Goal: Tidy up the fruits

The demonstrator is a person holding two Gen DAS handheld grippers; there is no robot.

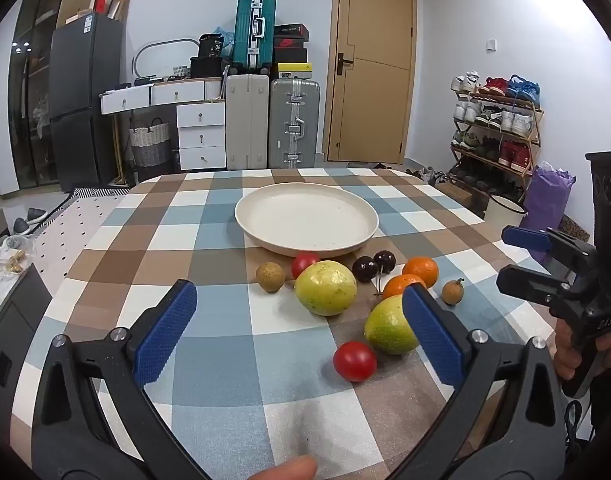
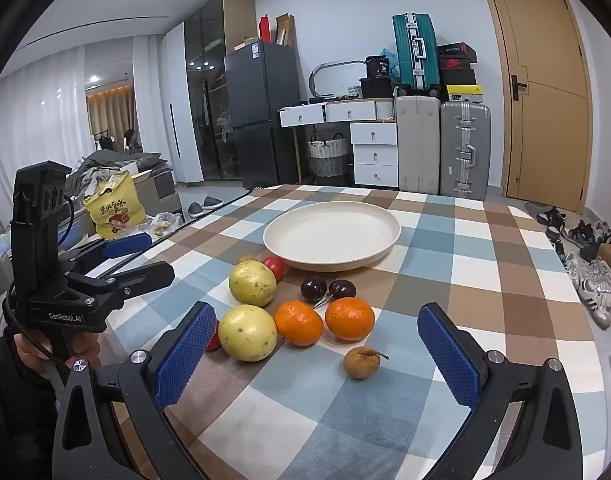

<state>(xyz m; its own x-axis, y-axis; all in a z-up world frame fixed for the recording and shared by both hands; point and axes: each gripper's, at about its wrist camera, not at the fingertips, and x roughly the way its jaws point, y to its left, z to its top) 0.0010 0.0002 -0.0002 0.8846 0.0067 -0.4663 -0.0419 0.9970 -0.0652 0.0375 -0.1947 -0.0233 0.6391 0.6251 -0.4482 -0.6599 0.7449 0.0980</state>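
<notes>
A cream plate point(image 1: 241, 216) point(image 2: 273, 240) sits bare on the checked tablecloth. In front of it lie loose fruits: two yellow-green fruits point(image 1: 325, 288) point(image 2: 247, 332), two oranges point(image 1: 420, 271) point(image 2: 349, 318), two dark plums point(image 1: 364, 269) point(image 2: 313, 289), two red tomatoes point(image 1: 354, 360) point(image 2: 275, 266) and two brown longans point(image 1: 270, 276) point(image 2: 360, 362). My left gripper point(image 1: 299, 312) point(image 2: 159, 256) hovers open on the near left of the pile, holding nothing. Wide open and bare as well, my right gripper point(image 2: 315, 314) point(image 1: 503, 254) faces the oranges and the near longan.
The table point(image 1: 209, 360) ends just beyond the plate. Suitcases point(image 1: 293, 120), white drawers and a dark fridge stand against the far wall. A shoe rack point(image 1: 497, 128) is on the right of the room. A yellow bag point(image 2: 113, 210) sits off the table's left side.
</notes>
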